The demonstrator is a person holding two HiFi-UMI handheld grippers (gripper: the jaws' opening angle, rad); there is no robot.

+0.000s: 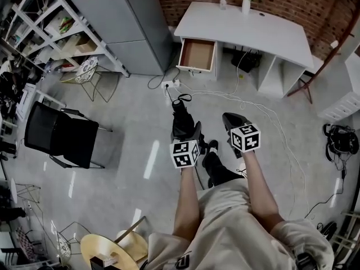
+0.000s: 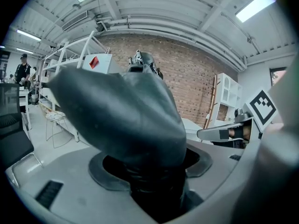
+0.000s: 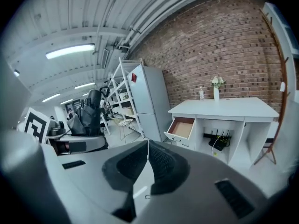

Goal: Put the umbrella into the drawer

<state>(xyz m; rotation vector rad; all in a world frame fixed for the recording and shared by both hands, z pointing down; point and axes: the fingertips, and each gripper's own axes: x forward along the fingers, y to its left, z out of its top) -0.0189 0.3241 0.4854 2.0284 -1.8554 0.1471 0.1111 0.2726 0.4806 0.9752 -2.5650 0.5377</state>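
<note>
- Umbrella (image 1: 182, 118): black, folded short. It is well short of the drawer (image 1: 197, 54), carried in the air above the floor (image 1: 129, 151) and not resting on anything.
- Left gripper (image 1: 184, 135): its jaws are clamped on the umbrella's lower end. In the left gripper view the dark fabric (image 2: 126, 118) bulges out above the jaws and fills the middle of the picture.
- Long axis: the umbrella runs forward along the jaws. Its free end, with the strap, points toward the drawer and slightly to the drawer's left.
- Right gripper (image 1: 232, 120): just right of the umbrella and about as far from the drawer. Its jaws are together with nothing between them, as the right gripper view shows (image 3: 146, 158).
- Drawer: pulled out from the left end of the white worktop (image 1: 247, 30). Its brown inside is bare and open upward. From the right gripper it shows ahead (image 3: 181, 127).
- Judgement: the left gripper carries the load, so the coming move is its own. It must travel forward to the drawer.
- Judgement: the umbrella now points end-on at the drawer front. It will probably need lowering, and perhaps turning, to lie flat inside.
- Risk: white cables (image 1: 247, 103) trail on the floor between the person and the drawer.
</note>
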